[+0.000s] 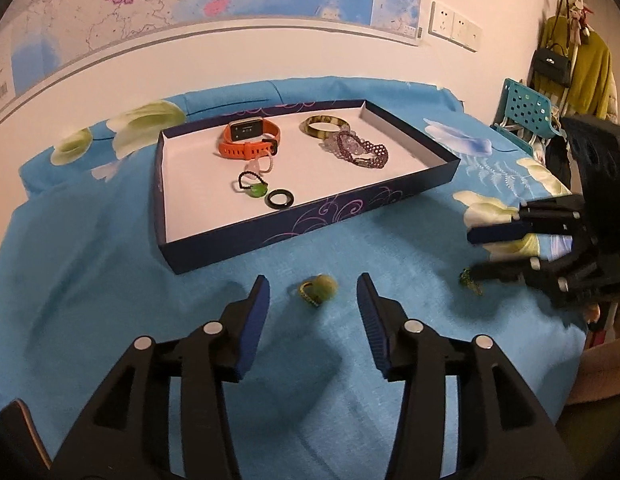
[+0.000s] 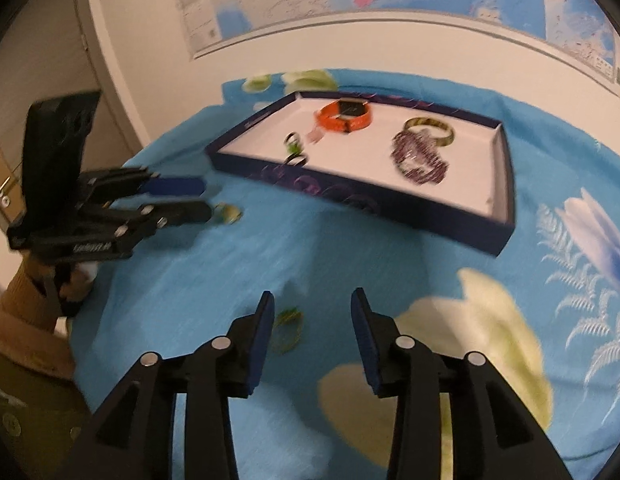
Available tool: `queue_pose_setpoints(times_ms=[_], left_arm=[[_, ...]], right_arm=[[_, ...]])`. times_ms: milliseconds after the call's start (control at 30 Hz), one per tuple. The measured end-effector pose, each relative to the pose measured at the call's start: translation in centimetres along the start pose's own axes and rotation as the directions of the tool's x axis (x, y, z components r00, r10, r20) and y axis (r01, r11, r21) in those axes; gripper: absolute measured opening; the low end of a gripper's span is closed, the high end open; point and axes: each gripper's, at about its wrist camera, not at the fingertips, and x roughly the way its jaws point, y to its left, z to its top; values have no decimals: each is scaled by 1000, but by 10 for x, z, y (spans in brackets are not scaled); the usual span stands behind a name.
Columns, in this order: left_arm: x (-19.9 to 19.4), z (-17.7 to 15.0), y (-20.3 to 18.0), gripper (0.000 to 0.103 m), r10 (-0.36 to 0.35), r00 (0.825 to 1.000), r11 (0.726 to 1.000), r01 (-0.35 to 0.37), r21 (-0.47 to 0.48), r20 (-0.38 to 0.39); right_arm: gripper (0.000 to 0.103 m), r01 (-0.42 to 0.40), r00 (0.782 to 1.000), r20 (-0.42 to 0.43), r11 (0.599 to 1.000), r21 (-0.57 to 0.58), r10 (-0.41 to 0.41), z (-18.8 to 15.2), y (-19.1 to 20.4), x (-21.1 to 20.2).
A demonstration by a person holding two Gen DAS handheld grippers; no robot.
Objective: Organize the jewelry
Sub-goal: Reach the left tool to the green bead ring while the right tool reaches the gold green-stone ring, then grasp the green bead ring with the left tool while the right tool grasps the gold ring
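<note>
A tray (image 1: 310,224) is set on a cloth-covered table (image 1: 110,280), near the wall. In the tray, a watch (image 1: 250,140) is placed at the back left, a bangle (image 1: 326,125) at the back right, with a beaded bracelet (image 1: 362,150) just before it. Two rings (image 1: 281,199) are laid nearer the front wall. Before the tray, on the cloth, a ring (image 1: 316,288) is found between the left gripper's (image 1: 312,296) parted jaws; another ring (image 2: 288,328) lies to its right.

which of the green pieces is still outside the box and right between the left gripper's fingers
The green-stone ring on the blue cloth, between the open left gripper fingers. The other loose green piece lies by the right gripper; a third green piece is already in the box.
</note>
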Motion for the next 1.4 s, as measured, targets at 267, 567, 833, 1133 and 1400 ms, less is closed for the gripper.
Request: queue_pose_setpoints(times_ms=[267,567,833,1133,1400], left_arm=[[8,1,-10,48,4,999,999,-3,36,-39],[24,3,-7,39,-6,995,1000,6,2,-104],[27,3,-7,28,2,994,1000,-3,-11,-112],[25,3,-8,17,18,994,1000,-20,-20,-104],[19,3,-7,17,3,997,999,-6,-45,-82]], right_arm=[[37,27,999,-26,998,-58,-29,-9,19,6],[23,53,998,-18,997,-61,-54,-6,19,7],[11,53,999,-9,997,-53,-54,-5,17,7],[7,51,999,4,998,-36,-51,-3,14,6],[6,45,999,28,999,-12,-44,1,10,1]])
